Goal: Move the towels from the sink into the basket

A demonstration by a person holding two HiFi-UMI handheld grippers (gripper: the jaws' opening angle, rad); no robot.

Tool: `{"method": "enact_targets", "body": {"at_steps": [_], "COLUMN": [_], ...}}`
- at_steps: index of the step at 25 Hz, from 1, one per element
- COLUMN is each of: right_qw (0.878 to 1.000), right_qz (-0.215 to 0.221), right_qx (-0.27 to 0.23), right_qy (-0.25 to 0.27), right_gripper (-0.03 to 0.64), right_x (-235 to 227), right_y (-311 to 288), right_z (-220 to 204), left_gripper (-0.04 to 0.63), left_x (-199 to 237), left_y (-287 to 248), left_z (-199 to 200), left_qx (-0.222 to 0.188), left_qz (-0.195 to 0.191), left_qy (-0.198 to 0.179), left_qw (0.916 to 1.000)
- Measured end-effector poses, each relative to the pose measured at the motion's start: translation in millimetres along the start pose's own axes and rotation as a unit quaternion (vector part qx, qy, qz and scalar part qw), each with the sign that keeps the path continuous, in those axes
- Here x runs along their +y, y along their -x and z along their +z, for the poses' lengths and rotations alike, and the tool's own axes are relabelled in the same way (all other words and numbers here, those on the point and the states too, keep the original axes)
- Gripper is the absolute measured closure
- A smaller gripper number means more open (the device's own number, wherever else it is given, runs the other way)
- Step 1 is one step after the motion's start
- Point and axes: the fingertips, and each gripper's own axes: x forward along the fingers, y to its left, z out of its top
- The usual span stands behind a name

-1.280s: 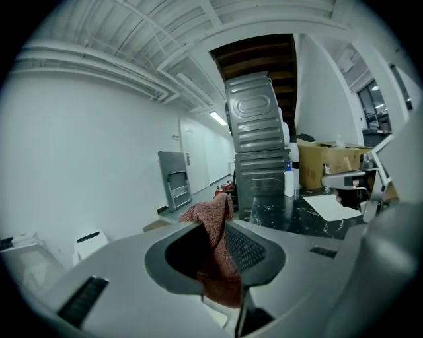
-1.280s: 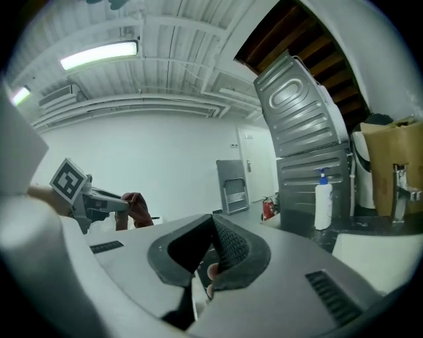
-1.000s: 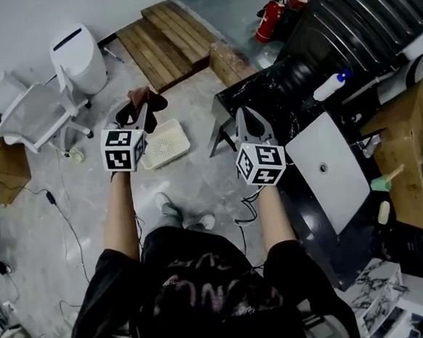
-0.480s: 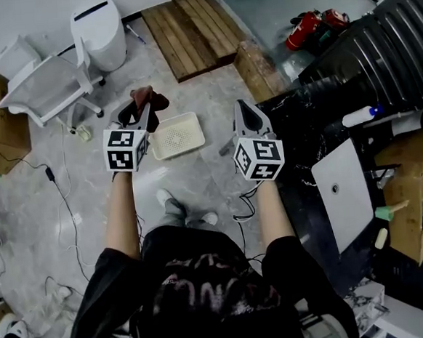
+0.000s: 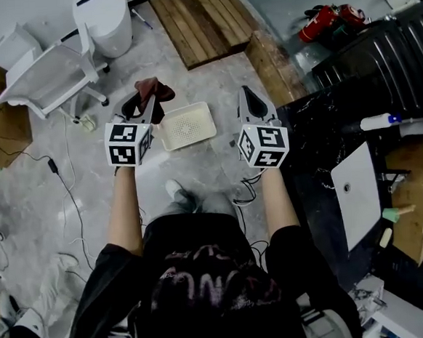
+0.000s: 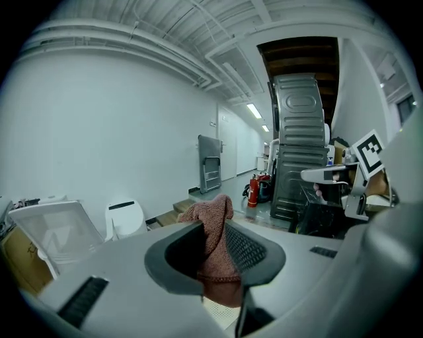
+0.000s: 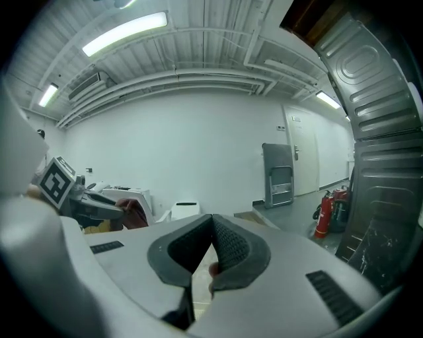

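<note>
Both arms are reaching forward over the pale marbled floor (image 5: pixel 197 174), one gripper in each hand.

Near right: the white sink (image 5: pixel 363 205) is sitting in the black counter (image 5: pixel 311 124), well apart from both grippers and from the towel.

Left gripper (image 5: pixel 145 106): the jaws are clamping on the towel (image 5: pixel 154 90). The cloth is sitting between the pads, bunching up past the tips on the far side and hanging a little below them.

Right gripper (image 5: pixel 248 93): the jaws are pressing together tip to tip. It is hovering level with the left one, with the counter's edge just to its right.

Basket (image 5: pixel 205 111): a white perforated tray is lying on the floor between the two grippers, slightly beyond them. From the head view the towel is overlapping its far left corner. The left gripper view is showing white mesh under the hanging cloth. How high the towel is above the rim I cannot tell.

Open room: bare floor is running all round the basket. A cable (image 5: pixel 61 185) is trailing at left. Farther left a white chair (image 5: pixel 43 72) is standing, with a white bin (image 5: pixel 102 21) beyond it. A wooden pallet (image 5: pixel 199 16) is lying at the far side, and red fire extinguishers (image 5: pixel 327 21) at far right.

Towel: reddish brown with a looped weave, crumpled into a soft peak.
</note>
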Motion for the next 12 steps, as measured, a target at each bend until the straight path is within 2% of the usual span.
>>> {"method": "enact_targets", "body": {"at_steps": [12], "right_qw": [0.999], "right_qz": [0.028], "right_qx": [0.036], "right_qy": [0.002], "right_gripper": [0.601], "right_x": [-5.2], "right_y": [-74.1], "right_z": [-34.0], "left_gripper": [0.486], "left_x": [27.4], "left_y": [-47.2], "left_z": [-34.3], "left_qx": [0.028], "left_qz": [0.013], "left_qy": [0.023], "left_qw": [0.9993]}}
